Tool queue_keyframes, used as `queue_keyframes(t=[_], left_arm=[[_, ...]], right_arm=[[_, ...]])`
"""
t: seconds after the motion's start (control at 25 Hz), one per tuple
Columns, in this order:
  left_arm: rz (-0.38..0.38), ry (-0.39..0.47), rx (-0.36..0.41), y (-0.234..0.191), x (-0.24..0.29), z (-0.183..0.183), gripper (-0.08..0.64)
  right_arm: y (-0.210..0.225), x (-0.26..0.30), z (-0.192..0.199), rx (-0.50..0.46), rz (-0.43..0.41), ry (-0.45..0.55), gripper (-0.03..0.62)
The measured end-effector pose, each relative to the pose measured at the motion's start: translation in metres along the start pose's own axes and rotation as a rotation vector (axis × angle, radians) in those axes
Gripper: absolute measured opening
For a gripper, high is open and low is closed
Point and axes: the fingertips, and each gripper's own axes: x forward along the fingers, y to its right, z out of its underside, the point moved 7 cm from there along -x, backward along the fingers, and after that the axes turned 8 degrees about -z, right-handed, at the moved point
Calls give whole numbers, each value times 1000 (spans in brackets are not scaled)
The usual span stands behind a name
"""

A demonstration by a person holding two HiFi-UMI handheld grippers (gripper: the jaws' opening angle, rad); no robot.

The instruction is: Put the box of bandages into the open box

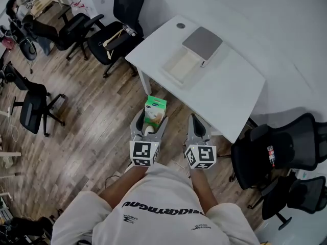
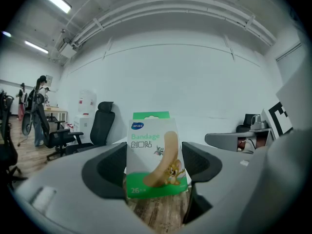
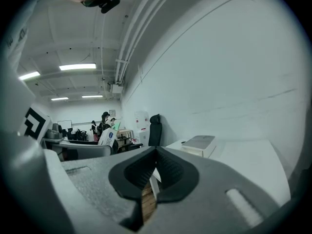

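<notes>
While tight between left gripper [image 1: 151, 120] jaws, bandage box [image 1: 155, 110] lengthwise, green end toward table [image 1: 230, 91]; right gripper [image 1: 197, 122] jaws together.

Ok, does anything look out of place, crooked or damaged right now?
Nothing stands out. The bandage box sits upright and undented in the left claw. The open box lies on the white table, lid flipped back, nothing spilled. The right claw is shut and empty.
</notes>
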Motion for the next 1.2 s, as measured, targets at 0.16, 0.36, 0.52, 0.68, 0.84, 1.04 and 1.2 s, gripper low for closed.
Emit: queue_keyframes(t=[0.16, 0.36, 0.52, 0.68, 0.84, 1.04, 1.2], left_arm=[[32, -8, 4, -18, 35, -16, 360], [84, -17, 12, -38, 76, -32, 360], [120, -28, 24, -53, 104, -36, 360], [157, -42, 39, -68, 129, -40, 360], [197, -53, 57, -78, 148, -42, 360], [251, -76, 66, -83, 166, -42, 360], [301, -87, 80, -79, 175, -40, 360]], right_arm=[[6, 37, -11, 7, 28, -8, -3], [10, 78, -24, 7, 67, -7, -3], [15, 102, -29, 10, 110, -5, -3], [18, 124, -31, 22, 161, -11, -3], [19, 141, -34, 27, 207, -11, -3], [19, 151, -34, 36, 262, -9, -3], [22, 154, -30, 38, 304, -18, -3]])
